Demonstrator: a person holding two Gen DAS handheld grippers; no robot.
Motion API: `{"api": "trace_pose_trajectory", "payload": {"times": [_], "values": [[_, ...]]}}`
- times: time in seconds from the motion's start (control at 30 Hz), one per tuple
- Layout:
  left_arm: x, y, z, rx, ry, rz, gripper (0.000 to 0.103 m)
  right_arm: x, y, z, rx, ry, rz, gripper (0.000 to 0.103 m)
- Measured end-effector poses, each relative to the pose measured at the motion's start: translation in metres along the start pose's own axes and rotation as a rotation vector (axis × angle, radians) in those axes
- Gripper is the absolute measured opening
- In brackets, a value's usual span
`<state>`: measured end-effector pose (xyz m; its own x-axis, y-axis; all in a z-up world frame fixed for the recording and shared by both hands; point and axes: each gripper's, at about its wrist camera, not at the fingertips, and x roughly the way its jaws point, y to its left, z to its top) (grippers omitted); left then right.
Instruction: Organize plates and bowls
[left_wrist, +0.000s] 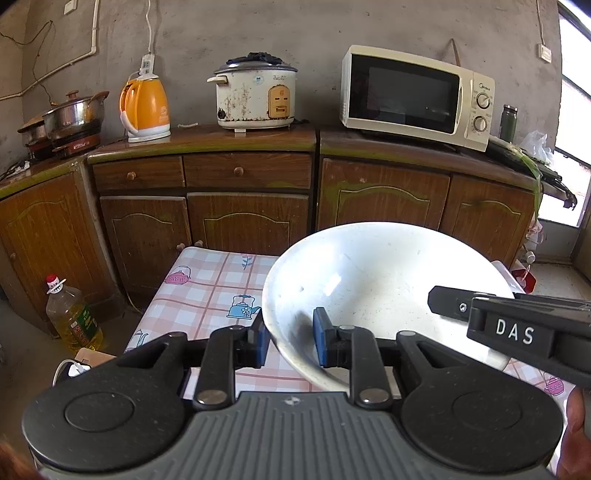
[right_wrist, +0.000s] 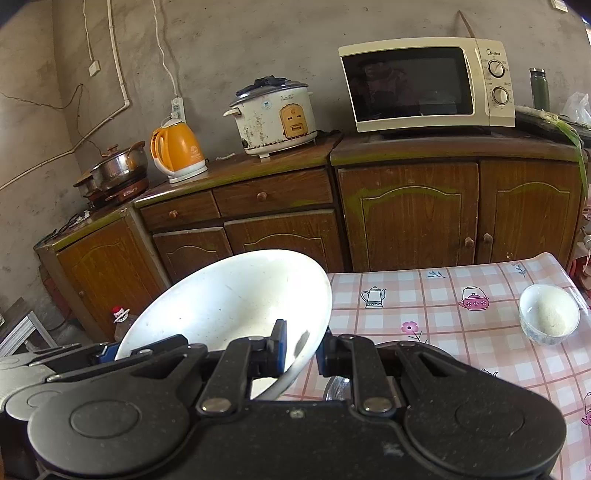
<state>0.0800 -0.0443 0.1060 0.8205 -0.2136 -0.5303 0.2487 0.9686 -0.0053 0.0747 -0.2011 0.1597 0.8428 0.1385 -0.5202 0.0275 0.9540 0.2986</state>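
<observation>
Above the tabletop (left_wrist: 207, 291), a large white bowl (left_wrist: 369, 280) is held tilted by both grippers: left gripper (left_wrist: 290, 341) fingers clamped on its rim at 7 o'clock, right gripper (right_wrist: 301, 350) fingers likewise pinching its rim. At 3 o'clock a small bowl (right_wrist: 549, 319) is left standing; stacking is judged unfinished.

Brown cabinets (left_wrist: 207, 192) along a grey wall. On top: orange kettle (left_wrist: 146, 107), stained rice cooker (left_wrist: 255, 94), cream microwave (left_wrist: 417, 96), green flask (left_wrist: 508, 123), steel pot (left_wrist: 74, 112) at far left. Oil bottle (left_wrist: 72, 317) on floor. Desk (left_wrist: 207, 291) has pink checked teapot-print cloth.
</observation>
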Motion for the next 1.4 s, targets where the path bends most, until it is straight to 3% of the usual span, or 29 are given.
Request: {"api": "trace_pose_trajectory", "payload": {"times": [1.4], "values": [[-0.017,0.014,-0.007,-0.010,-0.021,0.020,0.024,-0.009,0.004,-0.003,-0.021,0.005,0.046,0.022]]}}
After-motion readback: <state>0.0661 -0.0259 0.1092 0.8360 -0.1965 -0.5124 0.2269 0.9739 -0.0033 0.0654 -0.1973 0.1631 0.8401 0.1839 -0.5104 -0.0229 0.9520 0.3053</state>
